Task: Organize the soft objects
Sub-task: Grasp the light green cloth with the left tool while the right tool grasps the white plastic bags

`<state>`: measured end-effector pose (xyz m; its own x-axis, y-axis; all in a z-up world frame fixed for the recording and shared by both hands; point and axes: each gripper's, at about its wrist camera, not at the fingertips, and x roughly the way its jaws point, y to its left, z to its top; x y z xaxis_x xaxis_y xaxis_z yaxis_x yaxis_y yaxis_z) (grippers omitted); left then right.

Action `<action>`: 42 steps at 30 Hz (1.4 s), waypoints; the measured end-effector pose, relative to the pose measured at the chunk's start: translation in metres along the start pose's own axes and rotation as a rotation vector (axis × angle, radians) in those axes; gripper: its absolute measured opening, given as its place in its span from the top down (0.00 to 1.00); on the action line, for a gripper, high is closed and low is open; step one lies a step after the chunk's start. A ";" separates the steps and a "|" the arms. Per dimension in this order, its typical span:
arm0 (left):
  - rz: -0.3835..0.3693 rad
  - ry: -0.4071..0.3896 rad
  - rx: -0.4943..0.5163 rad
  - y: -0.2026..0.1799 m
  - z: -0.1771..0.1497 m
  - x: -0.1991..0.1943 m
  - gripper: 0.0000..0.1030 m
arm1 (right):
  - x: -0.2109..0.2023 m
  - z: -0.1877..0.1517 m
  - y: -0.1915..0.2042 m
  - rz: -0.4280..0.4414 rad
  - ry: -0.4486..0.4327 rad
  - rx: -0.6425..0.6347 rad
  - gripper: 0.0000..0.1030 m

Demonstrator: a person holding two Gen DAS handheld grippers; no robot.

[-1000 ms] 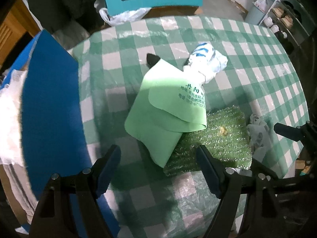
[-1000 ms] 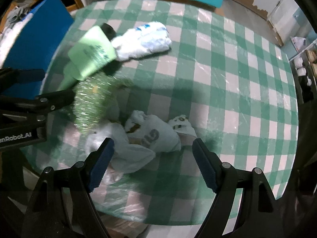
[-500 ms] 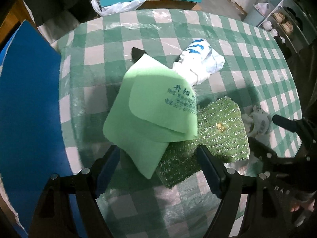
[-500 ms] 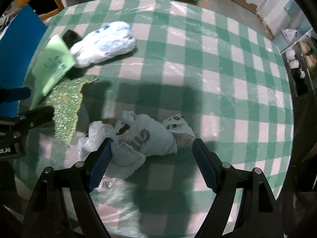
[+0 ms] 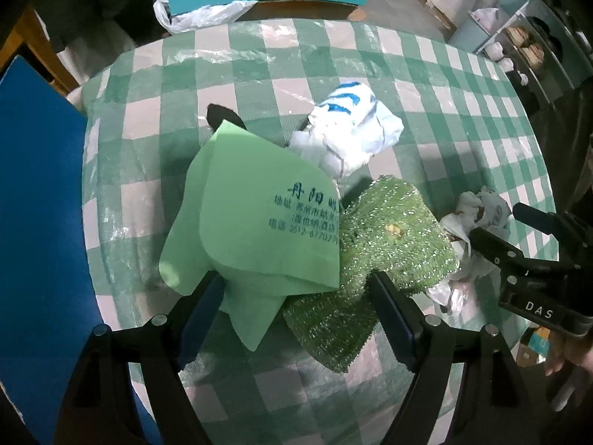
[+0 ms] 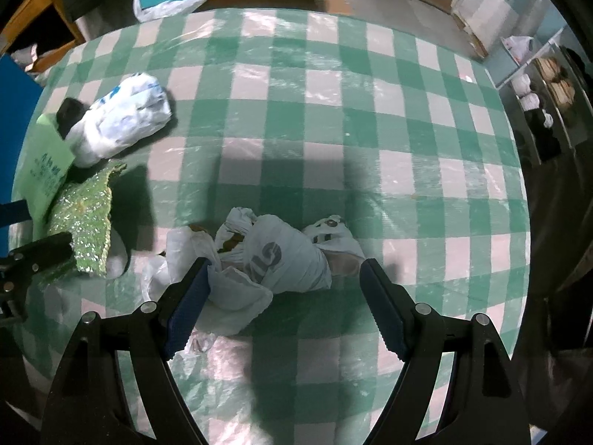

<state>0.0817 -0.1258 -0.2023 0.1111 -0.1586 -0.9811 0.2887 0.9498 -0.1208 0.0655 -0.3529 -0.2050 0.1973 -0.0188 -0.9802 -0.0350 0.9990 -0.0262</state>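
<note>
The left gripper (image 5: 296,311) hangs with jaws apart over the green cloth (image 5: 259,230), which overlaps the glittery scrubber (image 5: 389,237); the right gripper (image 6: 283,296), also wide apart, straddles the crumpled white bag (image 6: 274,259); farther off on the checked tablecloth (image 6: 370,129) lies a white-and-blue bundle (image 6: 122,118).

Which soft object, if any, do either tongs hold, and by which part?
Nothing is held. The left tongs stand open over the green cloth; the right tongs stand open around the white bundle.
</note>
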 end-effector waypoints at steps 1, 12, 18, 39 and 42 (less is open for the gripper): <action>0.001 0.000 0.002 0.000 0.002 -0.001 0.20 | 0.000 0.002 0.000 0.001 0.000 0.004 0.22; 0.044 -0.051 -0.005 0.013 -0.001 -0.036 0.20 | -0.014 0.015 -0.008 0.059 -0.035 0.096 0.21; 0.044 -0.042 -0.042 0.034 -0.001 -0.035 0.20 | -0.013 0.011 0.010 0.068 -0.024 0.119 0.21; -0.011 -0.001 -0.046 0.032 0.011 0.002 0.20 | 0.023 0.016 0.025 -0.013 0.024 0.068 0.21; -0.017 -0.001 -0.045 0.034 0.008 0.000 0.48 | 0.026 0.016 0.030 -0.015 0.025 0.054 0.21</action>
<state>0.0993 -0.0955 -0.2047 0.1080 -0.1751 -0.9786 0.2470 0.9582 -0.1442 0.0855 -0.3225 -0.2279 0.1725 -0.0344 -0.9844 0.0213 0.9993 -0.0312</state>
